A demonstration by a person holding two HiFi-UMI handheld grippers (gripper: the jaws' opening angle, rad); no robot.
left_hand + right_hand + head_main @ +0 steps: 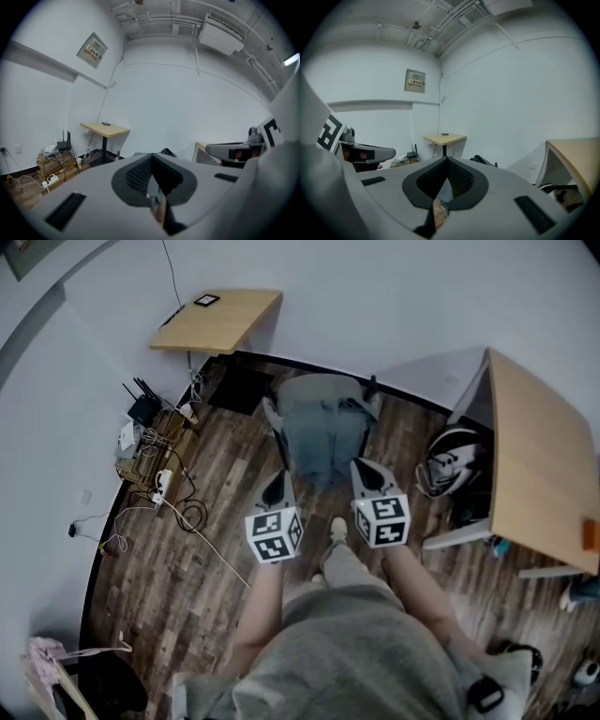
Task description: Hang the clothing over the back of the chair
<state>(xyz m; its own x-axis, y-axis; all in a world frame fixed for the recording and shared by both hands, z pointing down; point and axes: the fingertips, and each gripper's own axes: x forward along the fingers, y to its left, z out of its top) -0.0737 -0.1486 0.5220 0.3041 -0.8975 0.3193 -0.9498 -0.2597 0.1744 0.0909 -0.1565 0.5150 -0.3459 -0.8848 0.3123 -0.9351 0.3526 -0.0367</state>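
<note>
A grey-blue piece of clothing (322,432) lies draped over the grey chair (323,385) at the middle of the head view, hanging down its near side. My left gripper (276,480) and my right gripper (362,469) are side by side just in front of the clothing's lower edge, both pointing at the chair. Each is shut, and I see nothing clamped between the jaws. In the left gripper view the gripper (151,161) is shut, with the chair's top (166,152) just beyond it. The right gripper view shows its gripper (447,161) shut too.
A small wooden wall table (217,320) stands behind the chair. A router and tangled cables (150,442) sit at the left wall, with a cord across the floor (202,531). A large wooden desk (539,456) stands at the right, with a black-and-white object (457,460) beneath it.
</note>
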